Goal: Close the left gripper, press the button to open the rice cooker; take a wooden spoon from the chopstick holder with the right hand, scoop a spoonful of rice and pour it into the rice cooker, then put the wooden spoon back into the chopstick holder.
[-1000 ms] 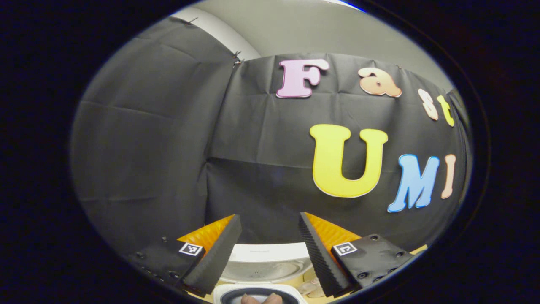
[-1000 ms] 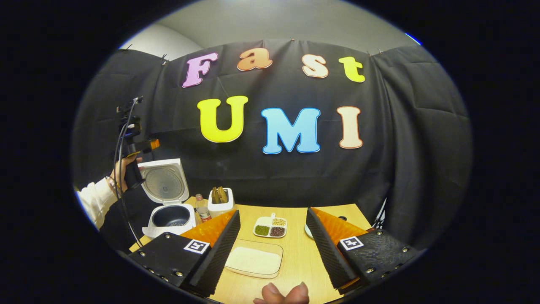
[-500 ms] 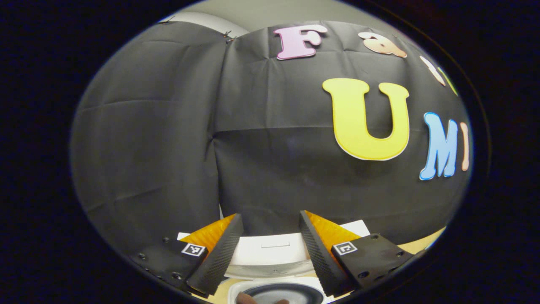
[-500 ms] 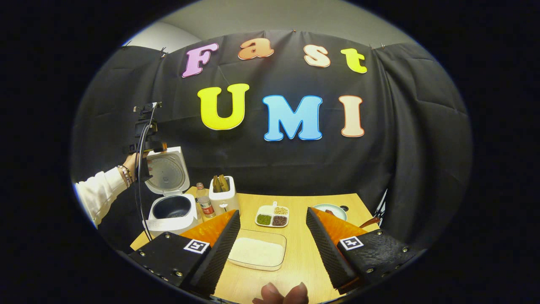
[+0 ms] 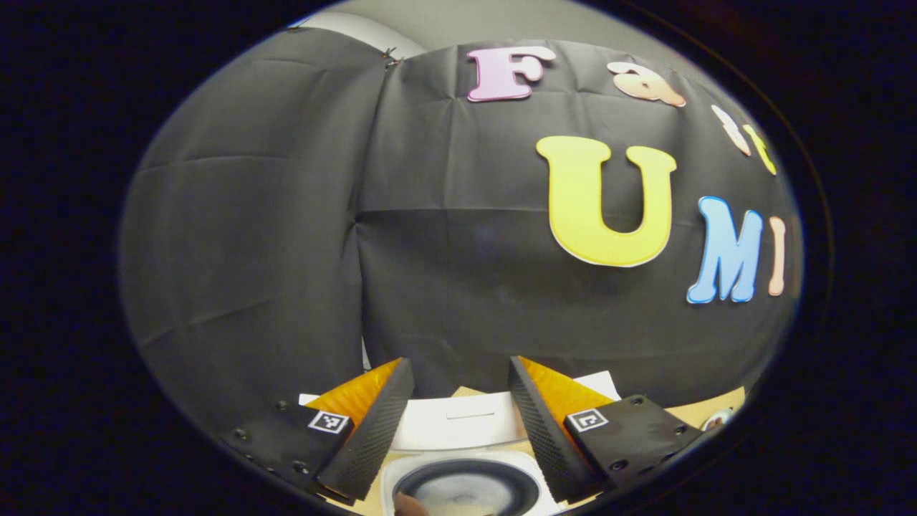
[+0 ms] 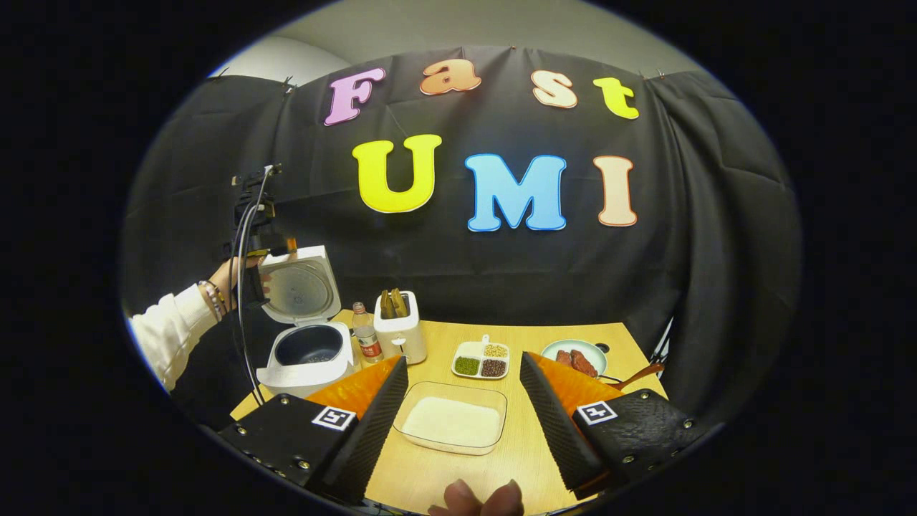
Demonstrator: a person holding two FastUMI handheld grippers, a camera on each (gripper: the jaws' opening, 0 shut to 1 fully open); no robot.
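The white rice cooker (image 6: 308, 355) stands open at the table's left, its lid (image 6: 297, 287) upright and its dark pot showing. A hand (image 6: 240, 276) holds my left gripper (image 6: 276, 251) beside the lid's top edge. In the left gripper view, that gripper (image 5: 458, 364) is open, with the lid (image 5: 458, 423) and pot (image 5: 469, 491) below its fingers. My right gripper (image 6: 463, 360) hangs open above a clear tray of rice (image 6: 453, 424). The white chopstick holder (image 6: 401, 333) holds wooden spoons (image 6: 392, 302) just right of the cooker.
A small bottle (image 6: 367, 340) stands between cooker and holder. A divided dish of beans (image 6: 481, 358) sits mid-table (image 6: 530, 333). Further right are a plate of meat (image 6: 577, 356) and a wooden handle (image 6: 634, 374). A white sleeve (image 6: 165, 333) reaches in from the left.
The left gripper has come down beside the raised lid, so more of the pot shows below it. The right gripper view has shifted, bringing the plate and the table's right side in.
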